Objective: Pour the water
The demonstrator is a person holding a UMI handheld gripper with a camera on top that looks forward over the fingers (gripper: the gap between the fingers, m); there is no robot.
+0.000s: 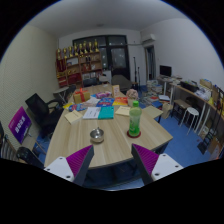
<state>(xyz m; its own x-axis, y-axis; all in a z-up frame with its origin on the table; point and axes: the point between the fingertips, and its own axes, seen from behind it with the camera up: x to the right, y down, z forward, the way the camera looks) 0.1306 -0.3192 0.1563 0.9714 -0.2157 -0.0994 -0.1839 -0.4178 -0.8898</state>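
A green bottle-like container [134, 117] with a red base stands upright on the round wooden table [110, 140], beyond my right finger. A small metal bowl [97, 134] sits on the table ahead of my fingers, slightly left. My gripper [112, 160] is held high and back from the table's near edge, open, its purple pads [78, 159] wide apart with nothing between them.
Books, papers and a teal folder [106, 112] cover the far half of the table. Black office chairs [40, 110] stand to the left. A desk with a monitor [165, 72] and white stools [189, 115] are at the right; shelves [80, 65] line the back wall.
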